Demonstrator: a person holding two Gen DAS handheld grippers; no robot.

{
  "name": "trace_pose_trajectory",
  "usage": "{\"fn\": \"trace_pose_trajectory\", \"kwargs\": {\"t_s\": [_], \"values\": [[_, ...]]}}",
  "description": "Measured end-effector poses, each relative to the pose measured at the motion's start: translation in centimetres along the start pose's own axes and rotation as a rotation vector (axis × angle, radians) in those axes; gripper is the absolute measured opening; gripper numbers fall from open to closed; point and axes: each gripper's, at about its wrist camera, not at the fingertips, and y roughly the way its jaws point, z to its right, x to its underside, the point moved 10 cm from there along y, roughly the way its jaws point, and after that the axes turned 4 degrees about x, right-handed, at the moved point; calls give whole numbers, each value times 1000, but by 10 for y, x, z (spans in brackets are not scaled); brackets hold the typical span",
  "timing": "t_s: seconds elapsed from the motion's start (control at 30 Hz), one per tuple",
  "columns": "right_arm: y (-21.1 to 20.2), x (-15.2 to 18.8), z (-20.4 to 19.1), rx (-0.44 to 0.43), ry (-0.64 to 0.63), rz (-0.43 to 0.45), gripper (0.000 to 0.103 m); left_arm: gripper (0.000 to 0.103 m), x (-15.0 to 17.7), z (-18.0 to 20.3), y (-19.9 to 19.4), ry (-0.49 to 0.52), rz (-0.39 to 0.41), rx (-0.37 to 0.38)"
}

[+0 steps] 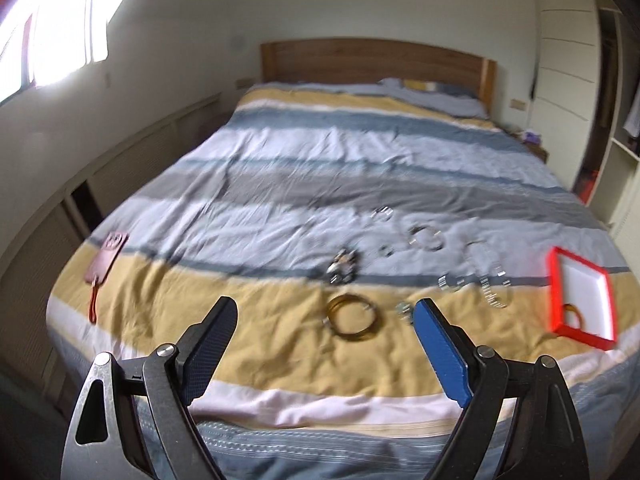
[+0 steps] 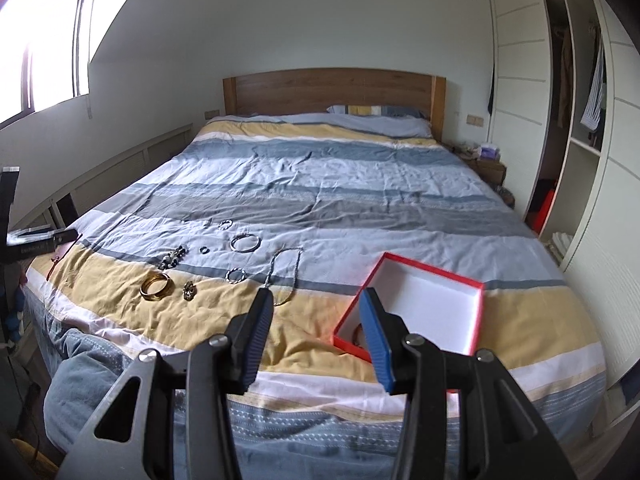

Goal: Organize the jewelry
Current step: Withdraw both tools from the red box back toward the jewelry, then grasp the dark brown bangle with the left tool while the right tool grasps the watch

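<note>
Jewelry lies spread on a striped bed cover. Gold bangles [image 1: 354, 318] [image 2: 156, 286] lie on the yellow stripe, just beyond my open, empty left gripper [image 1: 326, 310]. A dark beaded bracelet [image 1: 343, 266] [image 2: 173, 257], a silver bangle [image 1: 427, 237] [image 2: 245, 243], small rings [image 2: 204, 249], a twisted silver ring [image 2: 236, 275] and a silver chain [image 1: 490, 280] [image 2: 284, 268] lie behind. A red box with white lining [image 1: 582, 298] [image 2: 424, 306] sits at the right, with one bangle [image 1: 573, 314] inside. My right gripper [image 2: 318, 300] is open and empty at the box's near left corner.
A brown leather pouch with a red strap [image 1: 105, 258] lies at the bed's left edge. A wooden headboard [image 2: 334, 90] and pillows are at the far end. An open wardrobe [image 2: 576, 120] stands to the right. A person's jeans-clad leg [image 2: 80, 376] is at the lower left.
</note>
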Motion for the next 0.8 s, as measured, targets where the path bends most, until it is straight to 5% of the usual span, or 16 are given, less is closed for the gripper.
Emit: {"fn": "trace_pose_trajectory", "kwargs": {"t_s": [0.3, 0.8], "values": [[75, 29, -49, -69, -53, -104, 43, 79, 48, -34, 77, -71, -141, -31], [185, 48, -157, -261, -161, -261, 43, 56, 63, -33, 185, -89, -300, 48]]}}
